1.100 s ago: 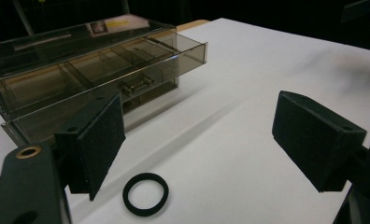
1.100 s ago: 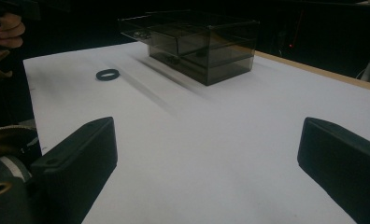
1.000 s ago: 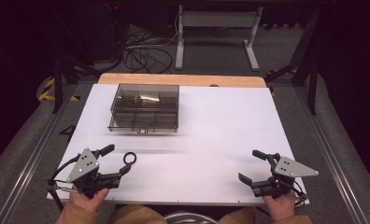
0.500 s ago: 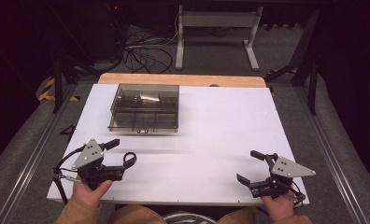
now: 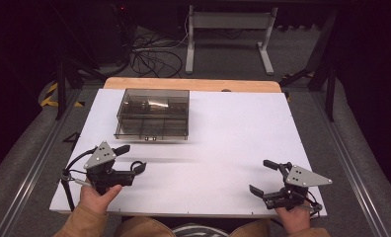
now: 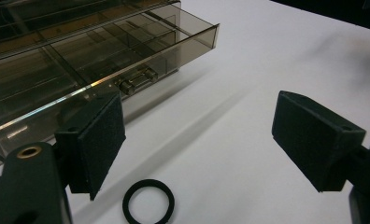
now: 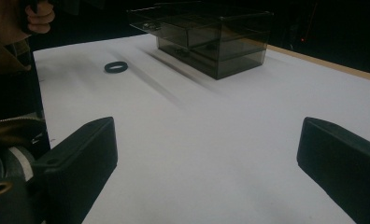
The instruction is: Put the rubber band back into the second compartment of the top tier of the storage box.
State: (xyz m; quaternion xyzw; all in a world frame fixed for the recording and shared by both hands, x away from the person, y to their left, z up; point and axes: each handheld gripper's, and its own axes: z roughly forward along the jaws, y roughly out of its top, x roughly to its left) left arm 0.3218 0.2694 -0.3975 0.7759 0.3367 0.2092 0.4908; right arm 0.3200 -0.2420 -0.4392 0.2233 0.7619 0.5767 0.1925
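Note:
A small black rubber ring (image 6: 148, 201) lies flat on the white tabletop (image 5: 223, 128), low between the jaws of my left gripper (image 6: 206, 140), which stand open around it without touching. From the right gripper view the ring (image 7: 116, 66) sits far off at the left. A smoky clear compartment box (image 5: 154, 113) stands at the back left, its front latch (image 6: 136, 81) just beyond my left gripper (image 5: 131, 158). My right gripper (image 5: 261, 176) rests near the front right edge, open with nothing between its pads (image 7: 87, 158).
The box (image 7: 211, 42) is the one tall obstacle on the white top. A wooden edge (image 5: 193, 84) runs behind it. Beyond the table, cables and a metal stand (image 5: 228, 29) are on the floor. A sleeve and hand (image 7: 38, 16) show at the far left.
My left gripper has moved right and a little forward, so its open jaws now stand over the ring. The right gripper has kept still.

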